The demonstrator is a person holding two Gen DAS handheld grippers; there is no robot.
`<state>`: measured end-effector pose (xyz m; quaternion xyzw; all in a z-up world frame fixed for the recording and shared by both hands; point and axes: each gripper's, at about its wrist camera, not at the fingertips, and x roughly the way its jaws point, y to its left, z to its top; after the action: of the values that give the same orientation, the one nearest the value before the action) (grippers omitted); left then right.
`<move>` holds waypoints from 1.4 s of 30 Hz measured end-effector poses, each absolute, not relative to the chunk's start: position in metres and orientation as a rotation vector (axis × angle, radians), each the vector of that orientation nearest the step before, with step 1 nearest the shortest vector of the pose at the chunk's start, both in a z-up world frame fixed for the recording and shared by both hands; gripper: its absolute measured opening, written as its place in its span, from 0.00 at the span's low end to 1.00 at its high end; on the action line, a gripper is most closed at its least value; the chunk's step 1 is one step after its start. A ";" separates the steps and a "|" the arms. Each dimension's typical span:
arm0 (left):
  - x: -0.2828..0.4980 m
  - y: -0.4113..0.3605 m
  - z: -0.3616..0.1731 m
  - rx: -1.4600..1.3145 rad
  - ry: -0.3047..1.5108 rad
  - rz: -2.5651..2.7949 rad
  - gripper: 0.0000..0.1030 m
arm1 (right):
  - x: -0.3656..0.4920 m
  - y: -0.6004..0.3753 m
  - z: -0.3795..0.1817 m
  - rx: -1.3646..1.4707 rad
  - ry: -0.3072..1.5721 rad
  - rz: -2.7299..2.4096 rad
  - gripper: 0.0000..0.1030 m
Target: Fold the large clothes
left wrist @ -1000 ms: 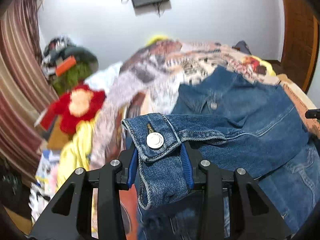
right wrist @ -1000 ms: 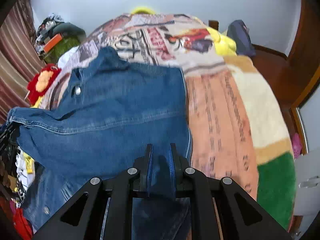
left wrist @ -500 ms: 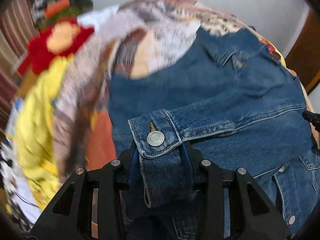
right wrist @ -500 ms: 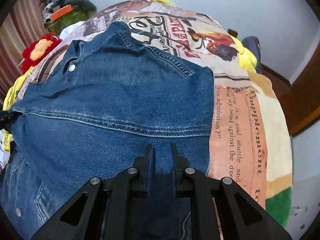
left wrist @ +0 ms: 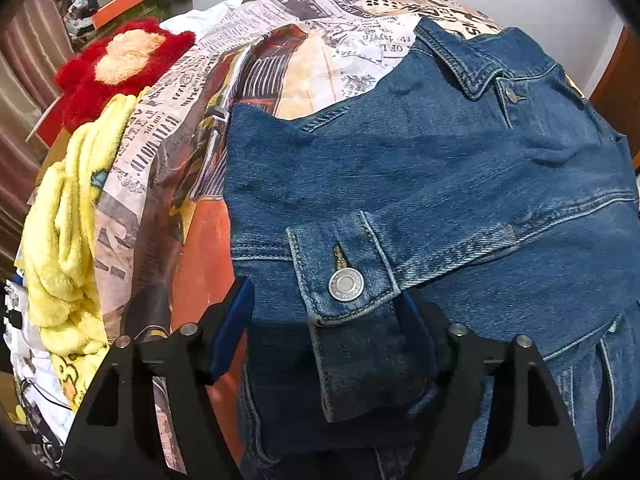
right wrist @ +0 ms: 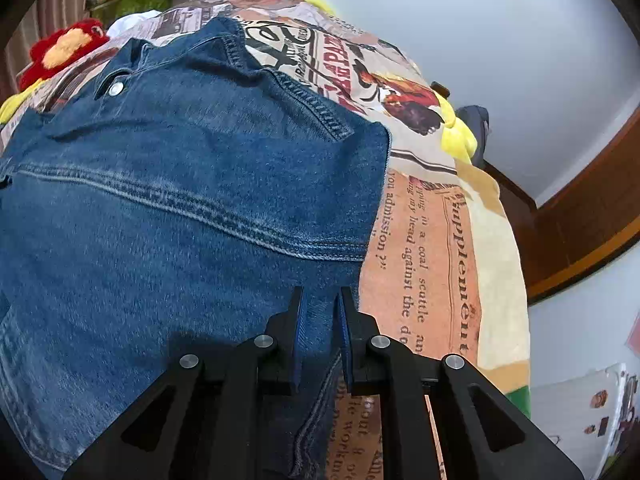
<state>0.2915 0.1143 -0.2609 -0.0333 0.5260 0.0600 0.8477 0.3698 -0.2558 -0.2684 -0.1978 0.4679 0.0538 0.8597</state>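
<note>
**Denim jacket on the bed, cuff let go on the left, fabric pinched on the right**

My left gripper [left wrist: 326, 320] is opening now. The sleeve cuff [left wrist: 344, 276] of the denim jacket [left wrist: 440, 168] lies between its jaws, but the blue pads stand apart from it on both sides and do not press it. The cuff rests on the jacket body, with its metal button [left wrist: 346, 284] facing up. Only this view shows the cuff, and also the yellow fleece blanket [left wrist: 64, 240] and the red plush toy [left wrist: 116, 68] at the left edge of the bed.

My right gripper [right wrist: 319, 332] has its jaws narrow, closed on a fold of the jacket near its right edge. This view shows what the left one does not: the printed newspaper-pattern bedspread [right wrist: 432, 240] lying bare to the right of the jacket, and the wooden door frame [right wrist: 580, 232] behind it. The collar [right wrist: 224, 40] with its small snap [right wrist: 116, 88] appears in both views, at the far end of the jacket, which lies spread flat across the bedspread.
</note>
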 end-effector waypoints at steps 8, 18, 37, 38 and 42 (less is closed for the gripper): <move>0.290 0.112 -0.258 -0.010 1.108 0.144 0.77 | 0.360 -0.260 -0.272 -0.481 0.972 0.085 0.10; 0.267 0.093 -0.231 0.216 1.072 0.099 0.76 | 0.357 -0.301 -0.271 -0.401 0.974 -0.030 0.83; 0.332 0.203 -0.206 -0.214 1.070 0.129 0.77 | 0.416 -0.308 -0.195 0.020 0.930 0.215 0.83; 0.339 0.207 -0.215 -0.238 1.094 0.119 0.77 | 0.424 -0.306 -0.196 0.021 0.937 0.218 0.83; 0.359 0.207 -0.246 -0.297 1.177 0.065 0.75 | 0.458 -0.295 -0.218 0.010 0.998 0.219 0.83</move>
<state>0.3591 0.2065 -0.2459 -0.1396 0.5530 0.0307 0.8208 0.4578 -0.2951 -0.2181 0.0047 0.4776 0.1050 0.8723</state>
